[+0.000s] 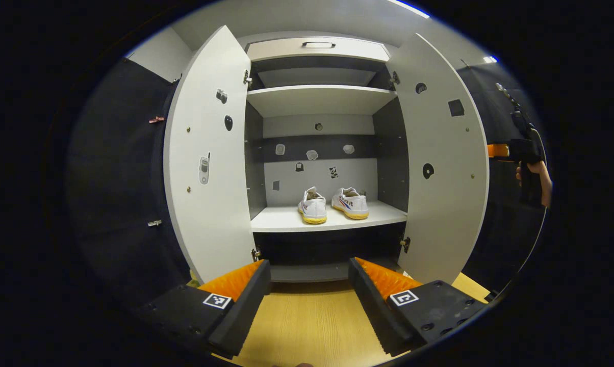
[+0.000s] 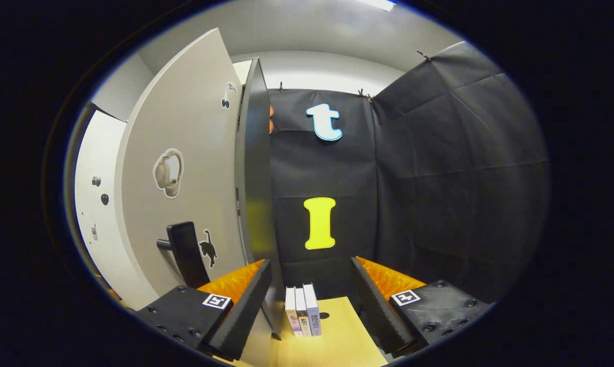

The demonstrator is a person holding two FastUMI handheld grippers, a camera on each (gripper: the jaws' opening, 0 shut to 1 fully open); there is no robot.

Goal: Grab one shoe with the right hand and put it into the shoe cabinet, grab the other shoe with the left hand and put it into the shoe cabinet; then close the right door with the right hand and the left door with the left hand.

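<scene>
While the left gripper (image 1: 309,295) faces the shoe cabinet (image 1: 320,51) head-on with its fingers spread wide and nothing between them, its view gives the cabinet's inside: two white shoes (image 1: 332,205) stand side by side, heels outward, on the lower shelf (image 1: 286,221). The left door (image 1: 210,168) and the right door (image 1: 442,173) both stand open. The compartment below the shelf is dark and hard to make out. At the far right edge of this view a hand (image 1: 534,176) holds the other gripper beyond the right door; its fingers are too small and cut off to judge there.

The right gripper view looks along the outer face of the right door (image 2: 184,168), with its dark handle (image 2: 184,252) just left of the right gripper (image 2: 312,300), whose fingers are also wide apart and empty. Three books (image 2: 302,311) stand upright on a wooden surface (image 2: 337,336) between the fingertips, farther off. The shoes are hidden from this side.
</scene>
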